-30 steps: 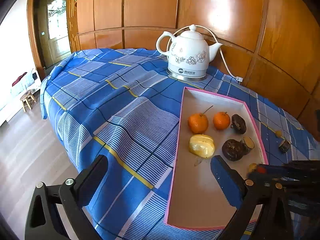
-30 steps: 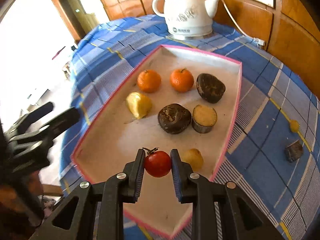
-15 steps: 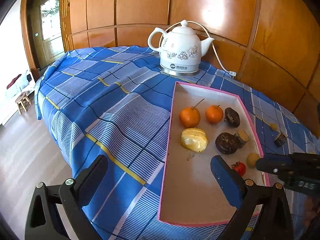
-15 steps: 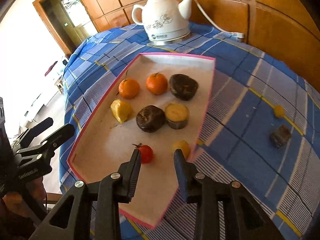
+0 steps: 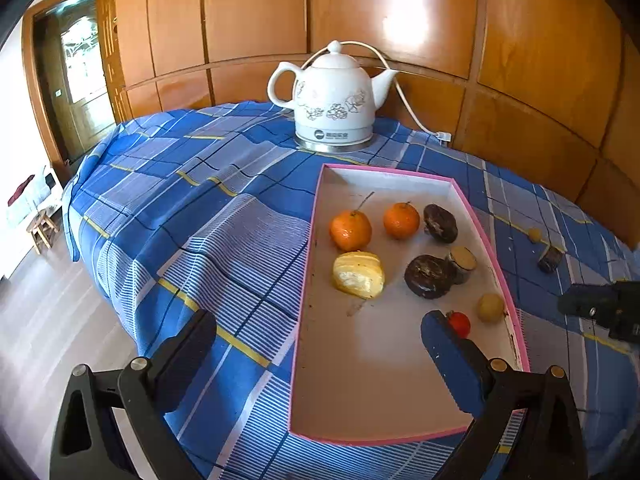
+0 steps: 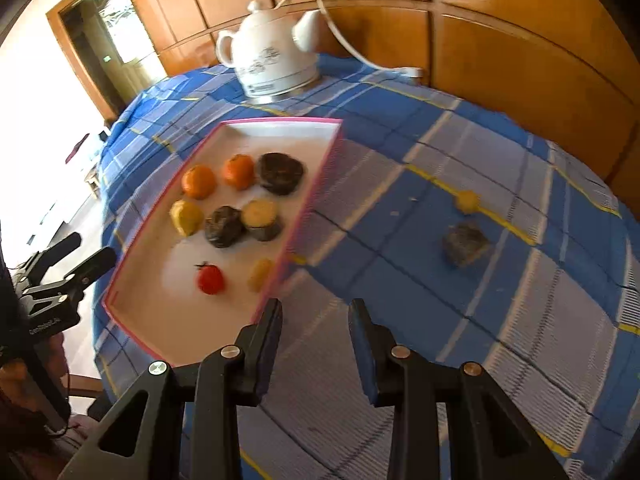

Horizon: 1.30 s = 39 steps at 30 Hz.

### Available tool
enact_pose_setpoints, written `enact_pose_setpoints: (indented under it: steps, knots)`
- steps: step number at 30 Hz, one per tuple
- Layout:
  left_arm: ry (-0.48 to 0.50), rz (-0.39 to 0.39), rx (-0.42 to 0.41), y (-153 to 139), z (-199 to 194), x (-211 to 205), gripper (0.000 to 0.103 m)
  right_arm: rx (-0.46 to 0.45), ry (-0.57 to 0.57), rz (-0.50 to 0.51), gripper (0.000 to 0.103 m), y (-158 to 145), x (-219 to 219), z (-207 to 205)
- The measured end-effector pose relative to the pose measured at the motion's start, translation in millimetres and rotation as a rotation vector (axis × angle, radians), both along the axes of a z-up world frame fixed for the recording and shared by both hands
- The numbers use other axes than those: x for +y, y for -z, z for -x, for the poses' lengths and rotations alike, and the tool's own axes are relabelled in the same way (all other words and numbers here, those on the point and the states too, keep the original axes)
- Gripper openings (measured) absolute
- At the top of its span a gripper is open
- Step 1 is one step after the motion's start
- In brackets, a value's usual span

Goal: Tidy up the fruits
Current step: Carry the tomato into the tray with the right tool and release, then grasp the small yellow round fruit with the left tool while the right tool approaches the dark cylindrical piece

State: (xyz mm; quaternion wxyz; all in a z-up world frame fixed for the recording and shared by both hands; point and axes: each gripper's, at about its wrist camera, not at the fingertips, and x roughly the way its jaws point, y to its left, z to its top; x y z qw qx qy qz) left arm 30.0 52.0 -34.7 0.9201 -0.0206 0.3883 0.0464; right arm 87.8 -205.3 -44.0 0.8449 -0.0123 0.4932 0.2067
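**Cherry tomato lies in the tray; both grippers empty**

A blue plaid tablecloth (image 6: 460,152) covers the table, with a white ceramic electric kettle (image 5: 334,100) at 12 o'clock near the wood-panelled wall (image 5: 440,20). The pink-rimmed tray (image 5: 308,280) sits below the kettle in the left wrist view.

Inside the tray, 2 mandarins (image 5: 350,230) lie side by side toward 12 o'clock, with a dark brown fruit (image 5: 440,223) at their 3 o'clock. Below them are a yellow fruit piece (image 5: 358,275), a second dark round fruit (image 5: 428,277) and a cut piece (image 5: 462,264) touching it. Near the tray's right rim lie a cherry tomato (image 6: 209,279) and, at its 3 o'clock, a small yellow fruit (image 6: 260,274).

On the cloth, well apart from the tray, a dark chunk (image 6: 464,244) rests with a small yellow piece (image 6: 467,201) at its 12 o'clock.

The left gripper (image 5: 320,344) has its jaws spread wide, holding nothing, straddling the tray's left rim. The right gripper (image 6: 315,316) has a narrow gap, nothing between the pads, above the cloth just outside the tray's right rim.
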Motion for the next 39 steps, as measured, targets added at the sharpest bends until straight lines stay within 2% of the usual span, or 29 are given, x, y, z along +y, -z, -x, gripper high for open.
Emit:
enact_pose_setpoints:
  steps: [13,21,26,29,34,38,39]
  knots:
    - [0.061,-0.015,0.007,-1.1,2.3,-20.8,0.103,-0.011,0.116,0.079,0.035,3.3,-69.4,-11.8]
    - [0.105,-0.036,0.018,-1.3,-1.8,-37.2,0.103,0.043,0.282,0.057,0.035,24.8,-120.7,-23.8]
    - [0.152,-0.021,0.029,-1.5,-8.0,-48.6,0.103,0.060,0.325,0.054,0.035,24.9,-129.6,-27.1]
    - [0.194,0.018,0.032,-3.9,-14.1,-53.9,0.103,0.065,0.326,0.067,0.035,26.2,-127.3,-27.1]
    - [0.250,0.193,0.021,-14.0,-31.2,-60.7,0.103,0.069,0.362,0.062,0.035,26.0,-131.4,-28.7]
    - [0.299,0.217,-0.059,-31.9,-44.5,-78.4,0.103,0.071,0.418,0.023,0.035,22.8,-143.6,-29.4]
    - [0.325,0.216,-0.056,-34.7,-50.2,-85.2,0.103,0.073,0.432,0.014,0.035,22.1,-146.7,-29.6]
